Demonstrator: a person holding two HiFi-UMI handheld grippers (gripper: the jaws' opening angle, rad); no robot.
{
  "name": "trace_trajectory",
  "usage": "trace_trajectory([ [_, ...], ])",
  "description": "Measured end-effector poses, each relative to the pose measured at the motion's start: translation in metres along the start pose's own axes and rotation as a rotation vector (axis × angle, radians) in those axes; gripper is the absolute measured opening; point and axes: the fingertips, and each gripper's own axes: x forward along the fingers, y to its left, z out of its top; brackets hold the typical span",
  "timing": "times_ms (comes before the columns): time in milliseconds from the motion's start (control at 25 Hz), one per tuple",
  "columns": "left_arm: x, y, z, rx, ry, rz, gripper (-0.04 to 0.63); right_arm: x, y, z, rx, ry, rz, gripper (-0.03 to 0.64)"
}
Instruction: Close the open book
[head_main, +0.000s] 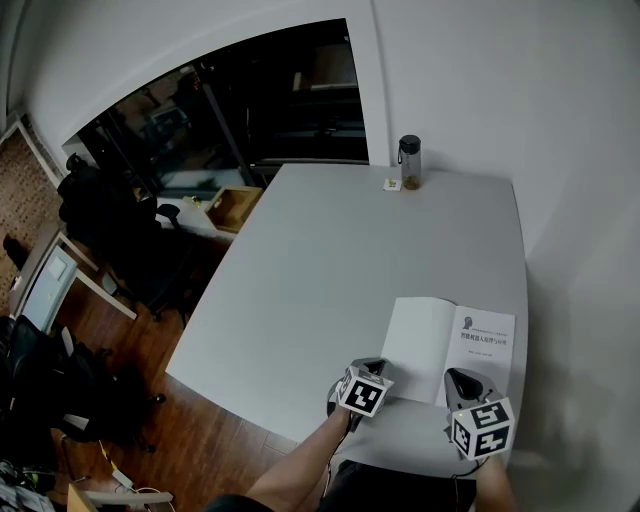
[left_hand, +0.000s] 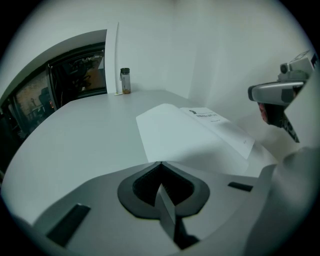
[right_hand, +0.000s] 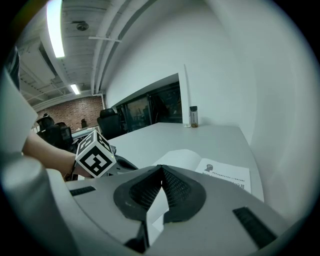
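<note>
Paper book (head_main: 450, 350) lies open and flat on bench (head_main: 340, 260), near edge, just ahead of both tongs. L tongs (left_hand: 160, 164) & R tongs (right_hand: 161, 167): tips together, empty. Prob. light, pages floppy, so nip blank leaf (head_main: 418, 345) at outer edge.

A lidded bottle (head_main: 409, 162) stands beside a small card (head_main: 392, 184) at the table's (head_main: 330, 260) far edge.
</note>
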Motion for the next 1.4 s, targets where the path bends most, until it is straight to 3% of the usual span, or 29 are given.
trace_trajectory([
  [360, 0.010, -0.034, 0.017, 0.030, -0.011, -0.061, 0.005, -0.013, -0.014, -0.005, 0.014, -0.002, -0.030, 0.003],
  [680, 0.017, -0.086, 0.053, 0.087, -0.074, -0.144, 0.005, -0.036, -0.046, -0.010, 0.037, -0.015, -0.089, 0.003],
  [960, 0.007, -0.142, 0.096, 0.172, -0.177, -0.235, 0.005, -0.063, -0.070, -0.014, 0.062, -0.037, -0.148, 0.003],
  [1400, 0.000, -0.212, 0.144, 0.294, -0.257, -0.360, 0.005, -0.102, -0.105, -0.010, 0.097, -0.097, -0.253, 0.003],
])
